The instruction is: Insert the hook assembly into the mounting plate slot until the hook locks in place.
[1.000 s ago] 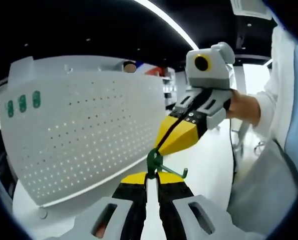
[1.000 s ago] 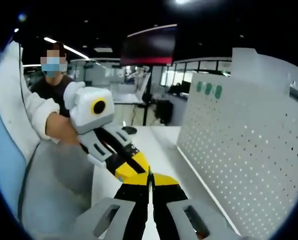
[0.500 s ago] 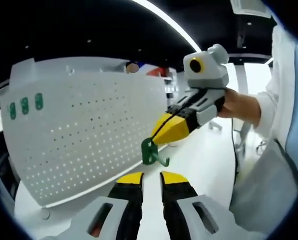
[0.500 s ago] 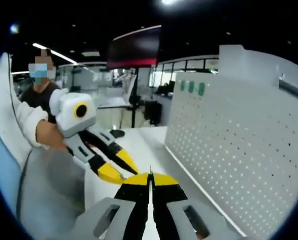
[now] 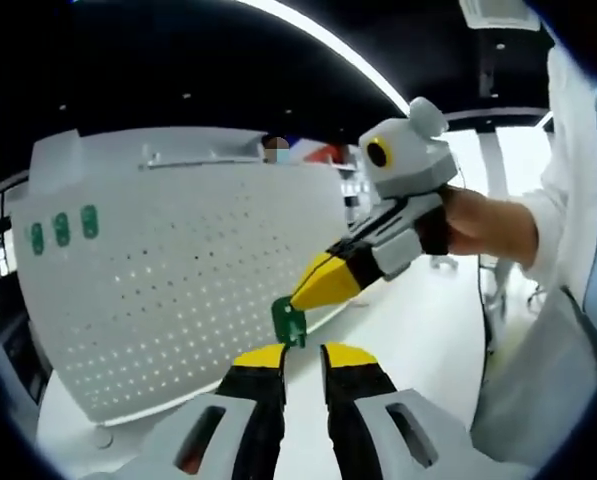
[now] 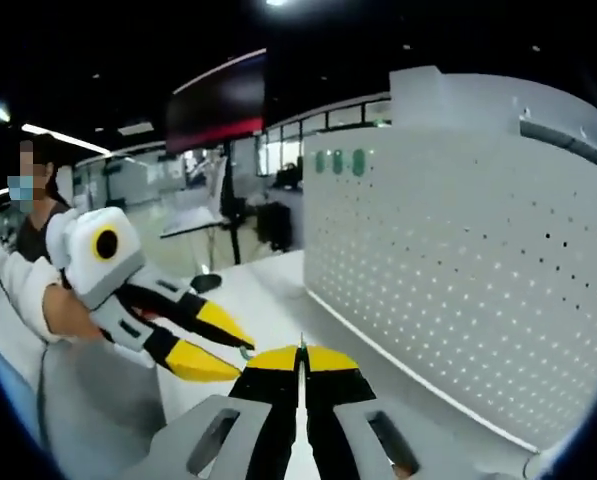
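Hook (image 5: 288,321), green, now sits lower at frame centre, pinched by the right gripper (image 5: 300,297) near the pegboard (image 5: 178,280); the left gripper (image 5: 303,352) has released it, jaws parted.

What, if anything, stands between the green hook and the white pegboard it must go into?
Nothing visible. The right tongs hold the green hook just in front of the pegboard, with open air between them.

A dark ceiling with a light strip (image 5: 328,40) over white desks (image 6: 268,300).
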Demonstrator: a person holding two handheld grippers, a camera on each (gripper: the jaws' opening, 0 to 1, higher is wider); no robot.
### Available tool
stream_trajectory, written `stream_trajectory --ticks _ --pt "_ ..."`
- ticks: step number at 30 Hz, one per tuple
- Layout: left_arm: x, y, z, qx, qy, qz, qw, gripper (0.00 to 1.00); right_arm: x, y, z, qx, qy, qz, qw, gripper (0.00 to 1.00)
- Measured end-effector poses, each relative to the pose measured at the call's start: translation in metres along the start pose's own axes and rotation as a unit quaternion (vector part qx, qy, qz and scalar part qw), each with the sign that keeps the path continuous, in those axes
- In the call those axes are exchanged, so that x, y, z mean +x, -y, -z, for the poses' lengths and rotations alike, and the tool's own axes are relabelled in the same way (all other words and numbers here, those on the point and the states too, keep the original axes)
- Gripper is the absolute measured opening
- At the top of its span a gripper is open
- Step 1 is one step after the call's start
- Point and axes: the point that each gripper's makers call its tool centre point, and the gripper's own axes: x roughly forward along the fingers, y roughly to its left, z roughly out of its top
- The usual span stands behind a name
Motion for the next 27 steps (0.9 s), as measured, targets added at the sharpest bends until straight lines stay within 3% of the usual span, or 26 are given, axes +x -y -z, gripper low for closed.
stream_trajectory --ticks 6,16,27 --pt "0.003 -0.004 -0.006 0.012 0.004 -0.023 0.9996 0.14 0.001 -0.003 -0.003 0.038 0.01 -0.007 0.9992 0.0" --pt "0.005 -0.013 -0.012 0.02 0.01 -0.059 0.998 0.09 0.002 -0.01 -0.01 0.052 0.019 -0.019 0.9983 0.0" --pt "0.006 -0.016 -0.011 0.029 0.007 -0.071 0.997 0.06 0.002 -0.014 -0.014 0.057 0.024 -0.024 0.9978 0.0"
